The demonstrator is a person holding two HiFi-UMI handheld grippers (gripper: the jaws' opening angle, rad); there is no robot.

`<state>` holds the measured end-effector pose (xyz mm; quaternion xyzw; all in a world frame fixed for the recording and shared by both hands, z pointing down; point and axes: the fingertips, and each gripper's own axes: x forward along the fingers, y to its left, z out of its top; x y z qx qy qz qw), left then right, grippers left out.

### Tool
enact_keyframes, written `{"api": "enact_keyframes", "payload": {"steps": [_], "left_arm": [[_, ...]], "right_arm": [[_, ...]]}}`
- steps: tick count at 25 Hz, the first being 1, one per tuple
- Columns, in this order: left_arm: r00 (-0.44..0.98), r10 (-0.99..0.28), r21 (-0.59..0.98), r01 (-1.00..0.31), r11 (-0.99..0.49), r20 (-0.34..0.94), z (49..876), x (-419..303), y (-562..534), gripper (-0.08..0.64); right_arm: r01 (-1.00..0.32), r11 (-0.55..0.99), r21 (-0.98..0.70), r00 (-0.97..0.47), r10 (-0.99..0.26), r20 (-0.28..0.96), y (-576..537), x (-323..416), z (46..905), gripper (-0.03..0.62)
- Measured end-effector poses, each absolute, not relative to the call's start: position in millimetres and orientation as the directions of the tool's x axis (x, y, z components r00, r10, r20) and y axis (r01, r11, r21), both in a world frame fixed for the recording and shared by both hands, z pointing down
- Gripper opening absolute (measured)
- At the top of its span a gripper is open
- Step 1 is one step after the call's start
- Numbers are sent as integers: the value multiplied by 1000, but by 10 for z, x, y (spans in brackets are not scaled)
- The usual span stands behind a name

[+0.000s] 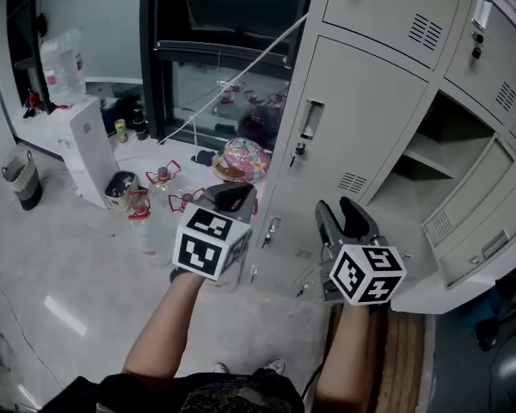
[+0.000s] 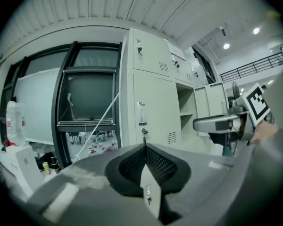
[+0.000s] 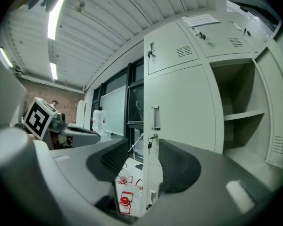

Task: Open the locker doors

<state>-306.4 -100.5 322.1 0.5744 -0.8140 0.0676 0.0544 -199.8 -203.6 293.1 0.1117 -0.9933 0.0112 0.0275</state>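
Two bare forearms (image 1: 163, 329) reach forward at the bottom of the head view, each carrying a gripper topped by a black-and-white marker cube. The left gripper (image 1: 232, 198) has its dark ribbed fingers (image 2: 132, 166) pressed together with nothing between them. Just to its right, the right gripper (image 1: 344, 218) has its fingers (image 3: 177, 166) standing apart around empty air. Neither gripper touches anything.

Ahead of both pairs of fingers, and apart from them, stands the bank of pale grey metal lockers (image 1: 387, 24). The closed tall locker door (image 1: 361, 101) faces the fingertips. It has a vertical chrome handle (image 1: 311, 119) near its left edge and a small key lock (image 1: 299, 149) just under the handle. To the right of the right fingers, an open locker compartment (image 1: 439, 149) shows a bare shelf, and open grey doors (image 1: 477, 231) swing outward.

To the left of the left fingers, on the pale glossy floor (image 1: 60, 256), sit clear plastic bottles with red caps (image 1: 159, 179), a round pink patterned object (image 1: 241, 157) and a white boxy appliance (image 1: 86, 144). Beyond them rises a dark-framed window (image 1: 224, 41), with a thin white cord (image 1: 241, 63) slanting across it.
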Motion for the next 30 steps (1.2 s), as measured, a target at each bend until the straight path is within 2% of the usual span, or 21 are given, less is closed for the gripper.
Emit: {"api": "enact_keyframes", "payload": {"steps": [19,30], "left_arm": [[-512,-847,-57,-858,510,139,3094,-3753,-1294,-2],[-562,-818,-64,-827,559,125,3063,-4046,-1472,-2]], "right_arm": [[11,1000,11,-1000,11,13,-2326,-3281,2700,196],[44,999,27,-999,43,29,-2507,-3745,2717,198]]}}
